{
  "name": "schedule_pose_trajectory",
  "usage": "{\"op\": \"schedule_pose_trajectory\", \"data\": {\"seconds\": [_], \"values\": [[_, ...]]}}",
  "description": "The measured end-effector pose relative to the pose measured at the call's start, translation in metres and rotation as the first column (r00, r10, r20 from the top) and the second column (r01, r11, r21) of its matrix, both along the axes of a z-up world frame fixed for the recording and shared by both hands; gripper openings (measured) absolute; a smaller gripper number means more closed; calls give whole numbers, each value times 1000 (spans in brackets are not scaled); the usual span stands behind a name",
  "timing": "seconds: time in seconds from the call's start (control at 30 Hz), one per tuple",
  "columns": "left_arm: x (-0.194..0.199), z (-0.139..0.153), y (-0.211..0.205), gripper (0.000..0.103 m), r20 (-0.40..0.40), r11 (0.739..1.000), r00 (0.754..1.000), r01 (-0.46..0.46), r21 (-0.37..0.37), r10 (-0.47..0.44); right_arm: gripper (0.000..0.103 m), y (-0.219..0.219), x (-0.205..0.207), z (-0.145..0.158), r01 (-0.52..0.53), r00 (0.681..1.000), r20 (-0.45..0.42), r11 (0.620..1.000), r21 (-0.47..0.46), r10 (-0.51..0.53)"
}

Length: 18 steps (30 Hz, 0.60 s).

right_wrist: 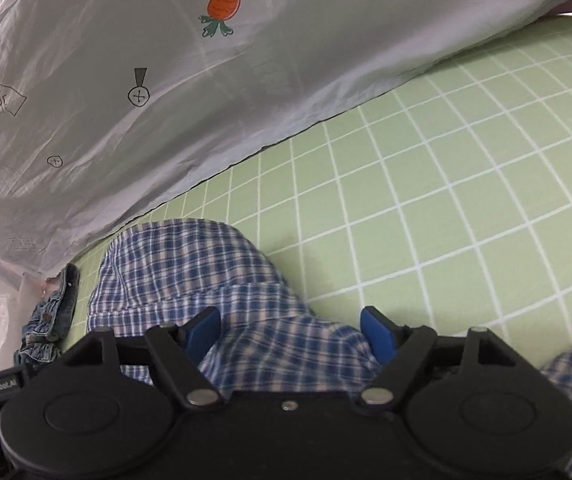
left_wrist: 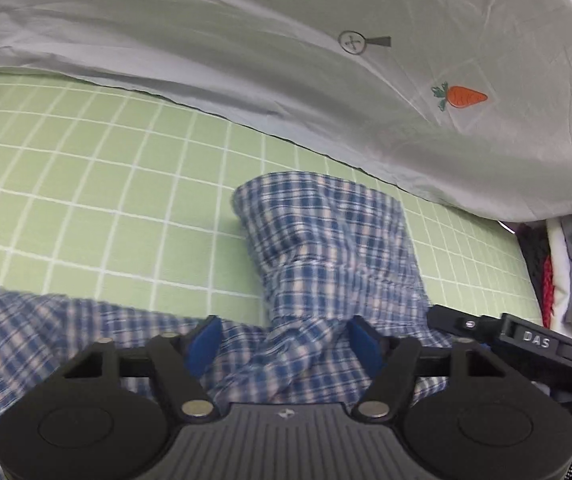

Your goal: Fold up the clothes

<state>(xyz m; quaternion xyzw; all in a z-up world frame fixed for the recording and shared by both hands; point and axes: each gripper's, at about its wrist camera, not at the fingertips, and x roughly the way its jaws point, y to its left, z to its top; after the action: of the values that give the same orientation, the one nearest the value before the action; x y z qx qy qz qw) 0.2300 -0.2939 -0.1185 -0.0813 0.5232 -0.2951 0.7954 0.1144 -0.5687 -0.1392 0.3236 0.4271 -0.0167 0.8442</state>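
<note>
Plaid shirt (left_wrist: 325,248) bunches between both parted, unclamped grippers, left (left_wrist: 284,344) and right (right_wrist: 290,334); pinch matching seam edges, then fold evenly.

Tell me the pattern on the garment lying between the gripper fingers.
Blue-and-white plaid shirt, clearest in the left wrist view.

A blue-and-white plaid shirt (left_wrist: 325,248) is lying on a green white-gridded sheet (left_wrist: 106,184), beside a pale grey quilt (left_wrist: 286,40) showing orange carrots.
</note>
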Motion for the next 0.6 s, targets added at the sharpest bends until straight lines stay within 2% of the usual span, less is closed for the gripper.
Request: {"op": "schedule_pose_trajectory", "data": {"seconds": [0.07, 0.1, 0.13, 0.17, 0.23, 0.33, 0.47, 0.53, 0.6], "values": [[8, -2, -7, 27, -6, 1000, 1000, 9, -13, -9, 46, 3, 8, -1, -48, 999, 3, 999, 15, 48], [11, -2, -11, 21, -1, 1000, 1000, 8, -12, -8, 30, 3, 11, -1, -64, 998, 8, 998, 11, 64], [15, -1, -13, 14, 7, 1000, 1000, 9, -14, -9, 23, 3, 15, 0, -77, 997, 13, 997, 6, 77], [19, 0, -16, 12, 17, 1000, 1000, 11, -18, -10, 9, 3, 18, 1, -90, 996, 19, 996, 1, 90], [29, 9, -22, 7, 60, 999, 998, 15, -39, -13, 7, 0, 23, 7, -78, 995, 59, 997, -7, 79], [49, 29, -37, 6, 160, 998, 987, 35, -51, -26, 5, -8, 37, 27, -41, 989, 144, 998, -39, 46], [84, 57, -67, 6, 337, 997, 939, 72, -4, -66, 5, -7, 65, 68, -11, 956, 285, 981, -193, 67], [97, 47, -79, 6, 356, 997, 931, 69, 35, -77, 5, 2, 81, 81, -8, 943, 313, 946, -325, 116], [109, 33, -90, 6, 363, 995, 928, 63, 74, -86, 5, 16, 98, 79, -3, 941, 299, 889, -459, 158]]}}
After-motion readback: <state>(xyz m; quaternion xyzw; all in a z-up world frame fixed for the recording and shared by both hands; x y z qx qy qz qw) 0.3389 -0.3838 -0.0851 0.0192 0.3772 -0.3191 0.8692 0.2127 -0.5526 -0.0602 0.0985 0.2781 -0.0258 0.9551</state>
